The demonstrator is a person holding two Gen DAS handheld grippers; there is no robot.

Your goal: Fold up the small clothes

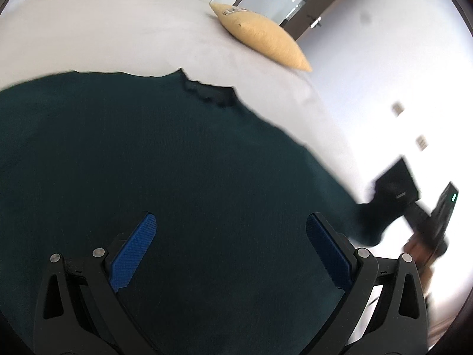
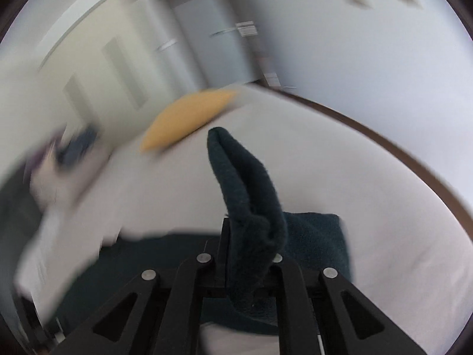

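A dark teal garment (image 1: 165,162) lies spread over the white bed (image 1: 103,35). My left gripper (image 1: 230,224) hovers just above its middle, blue pads wide apart and nothing between them: open. At the right edge of the left wrist view, my right gripper (image 1: 381,216) pinches the garment's corner. In the right wrist view the right gripper (image 2: 251,236) is shut on a fold of the dark teal garment (image 2: 245,183), which sticks up between the fingers; the fingertips are hidden by the cloth.
A yellow cushion (image 1: 263,35) lies on the bed beyond the garment, also seen as the yellow cushion (image 2: 189,118). White wardrobe doors (image 2: 118,68) and a wall stand behind. The bed's brown edge (image 2: 414,165) curves at the right.
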